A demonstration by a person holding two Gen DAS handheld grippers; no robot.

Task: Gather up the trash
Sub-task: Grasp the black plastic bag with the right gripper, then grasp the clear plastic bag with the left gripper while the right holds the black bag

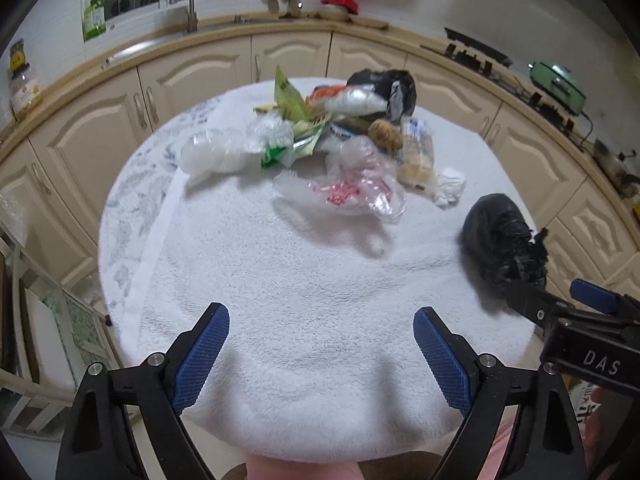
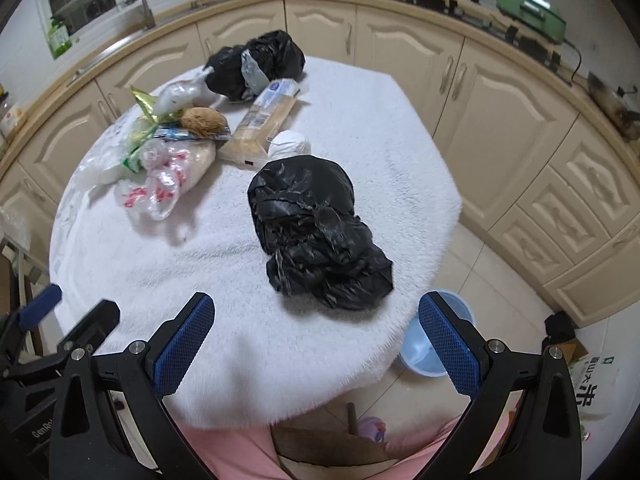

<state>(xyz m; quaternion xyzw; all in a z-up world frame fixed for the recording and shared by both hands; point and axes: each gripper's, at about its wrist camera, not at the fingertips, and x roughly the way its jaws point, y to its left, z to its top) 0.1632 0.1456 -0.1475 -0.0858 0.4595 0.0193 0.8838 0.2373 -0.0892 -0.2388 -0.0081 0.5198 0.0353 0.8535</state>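
Cream cabinets (image 1: 208,76), green appliance (image 2: 530,14), perhaps a blue basin (image 2: 432,344).

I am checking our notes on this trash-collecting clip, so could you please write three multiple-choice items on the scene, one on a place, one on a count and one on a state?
1. Where is the light blue bucket?
A. On the table
B. On the floor beside the table
C. On the counter

2. How many black plastic bags lie on the white table cover?
A. One
B. Two
C. Four

3. How do the jaws of the right gripper stand?
A. Open, with nothing between them
B. Shut on a bag
C. Shut on a wrapper

Key:
1 B, it stands on the tiles past the table's edge.
2 B, the near black bag and the far black bag.
3 A, the blue pads stand wide apart over bare cover.
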